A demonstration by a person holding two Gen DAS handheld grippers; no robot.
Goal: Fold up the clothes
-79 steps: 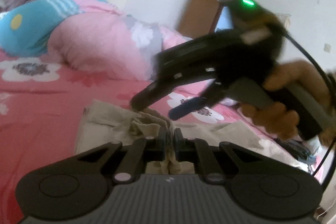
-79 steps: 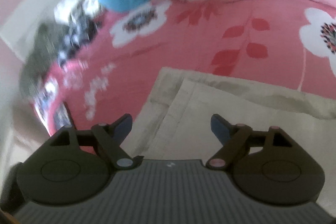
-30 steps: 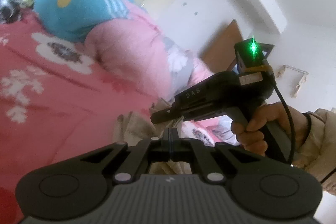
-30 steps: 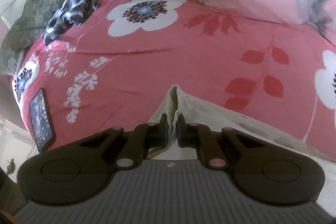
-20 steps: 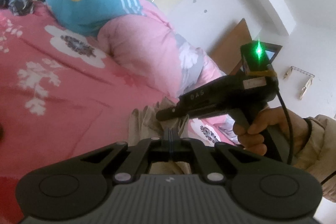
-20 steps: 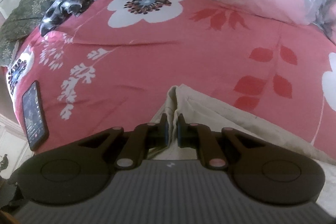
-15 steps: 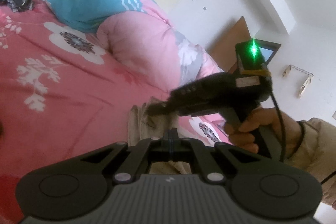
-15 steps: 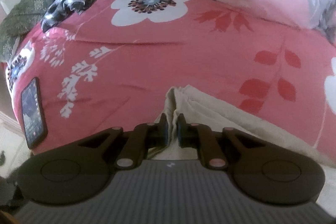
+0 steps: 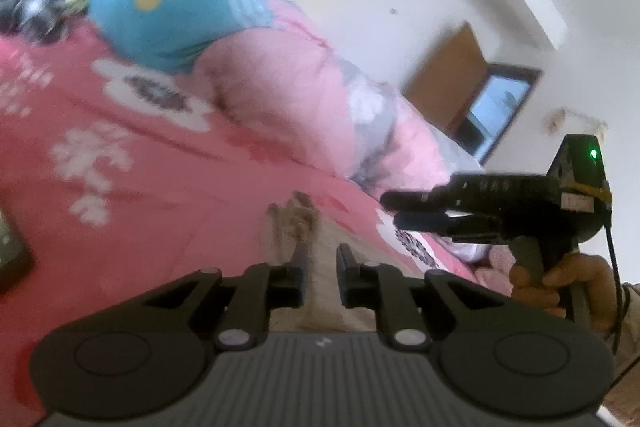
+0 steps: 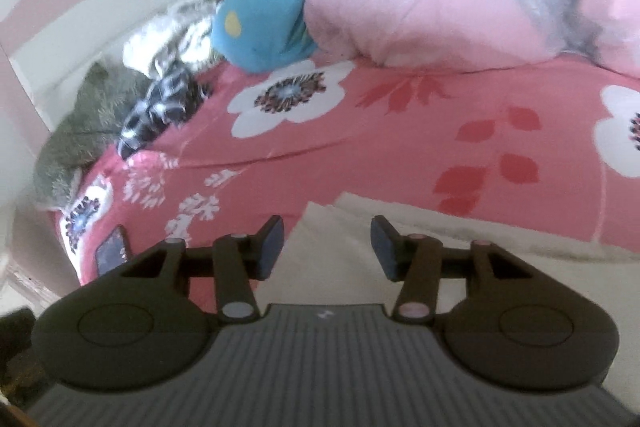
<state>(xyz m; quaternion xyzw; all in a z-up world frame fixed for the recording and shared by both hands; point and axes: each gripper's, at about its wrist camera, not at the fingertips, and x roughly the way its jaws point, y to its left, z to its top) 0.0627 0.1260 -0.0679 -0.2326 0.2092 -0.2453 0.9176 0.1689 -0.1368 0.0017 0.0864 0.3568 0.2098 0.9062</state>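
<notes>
1. The beige garment (image 10: 460, 259) lies on the pink floral bedspread (image 10: 400, 147); both gripper bodies cut off its near part.
2. The right gripper (image 10: 327, 241) has just been opening; its jaws stand apart over the cloth's corner, pads clear of it.
3. The left gripper (image 9: 319, 277) has just parted slightly, a narrow gap above bunched cloth; blur hides any contact.
4. A phone (image 10: 112, 249) shows partly at the bed edge.
</notes>
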